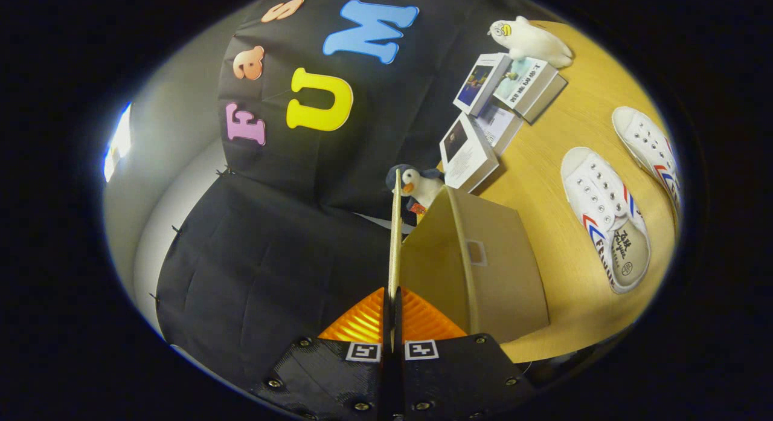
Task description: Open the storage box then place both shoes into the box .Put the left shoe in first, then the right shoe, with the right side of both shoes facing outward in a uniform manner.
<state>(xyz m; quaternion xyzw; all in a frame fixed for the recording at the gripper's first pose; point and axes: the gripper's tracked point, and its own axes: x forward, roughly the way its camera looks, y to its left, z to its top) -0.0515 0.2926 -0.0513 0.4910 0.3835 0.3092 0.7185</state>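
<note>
Now | fingers (pixel 392 300) pinch box lid (pixel 395 240) edge | shoes (pixel 604 215) well beyond, right.

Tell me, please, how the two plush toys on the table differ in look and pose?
The penguin toy is dark-backed with an orange beak and stands upright behind the cardboard box, whose lid the hand-held gripper pinches. The white seal toy is pale all over and lies flat beyond the books. Both are small and soft.

Ahead of me, a small stuffed penguin (pixel 416 188) stands at centre frame; a cluster of stacked books (pixel 495 116) lies upper right on the tan wooden table (pixel 543 167), a white plush toy (pixel 531 40) above them.
</note>
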